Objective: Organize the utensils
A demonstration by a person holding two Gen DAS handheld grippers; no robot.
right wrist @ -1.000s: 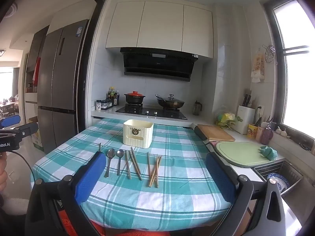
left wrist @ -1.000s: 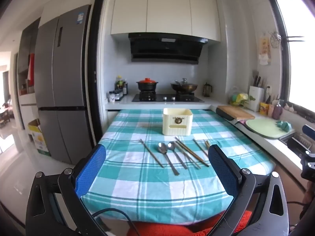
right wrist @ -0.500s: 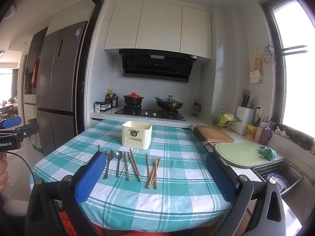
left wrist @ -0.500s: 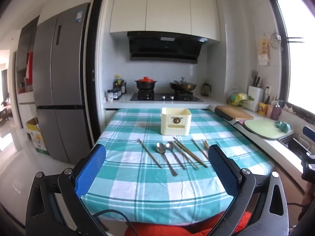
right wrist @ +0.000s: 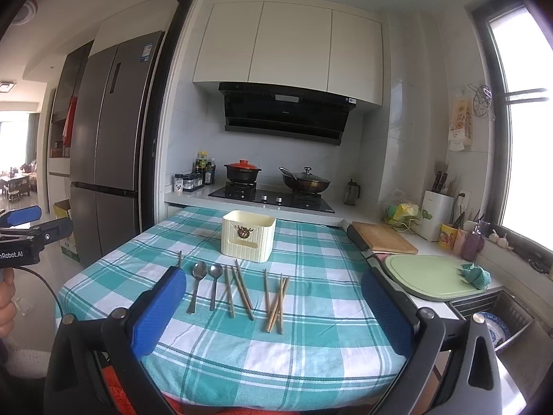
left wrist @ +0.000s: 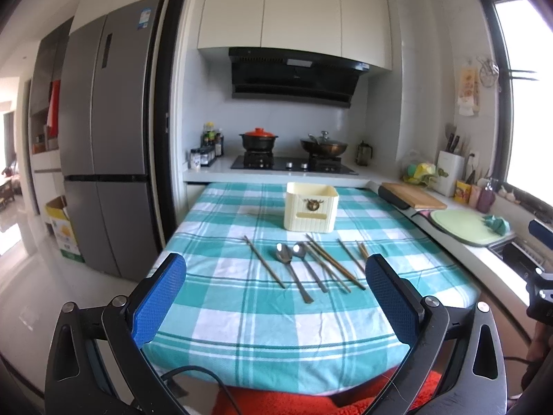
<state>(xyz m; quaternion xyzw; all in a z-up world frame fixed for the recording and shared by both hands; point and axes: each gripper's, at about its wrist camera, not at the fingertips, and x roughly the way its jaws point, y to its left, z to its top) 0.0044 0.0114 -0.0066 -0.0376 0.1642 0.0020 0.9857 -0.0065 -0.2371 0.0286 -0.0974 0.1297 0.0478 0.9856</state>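
Compared with the earlier pictures, almost nothing on the bench point(left wrist: 242, 314) has changed: the utensils lie in the same order. In the left wrist view the holder sits slightly higher in the frame than one second ago, and in the right wrist view the scene sits a little lower, so both cameras have shifted only slightly.

The left tongs point(left wrist: 276, 297) are wide open, with the blue pads at the lower left and lower right of the frame. They hold nothing and touch nothing; they hang above the near edge of the checked cloth. The right tongs point(right wrist: 271, 311) are also wide open and empty, above the near part of the bench.

The cream utensil holder point(right wrist: 248, 236) stands upright at the centre of the frame, on the far half of the bench. In front of it, near the middle of the frame, lie two metal spoons point(right wrist: 204, 287) side by side, with handles toward the camera. Right of them lie dark chopsticks point(right wrist: 238, 292), and further right a small bundle of lighter chopsticks point(right wrist: 275, 302), crossing each other. One single chopstick point(left wrist: 263, 266) lies apart, left of the spoons in the left wrist view.

At the left edge of the right wrist view, a hand point(right wrist: 6, 302) holds the other gripper.
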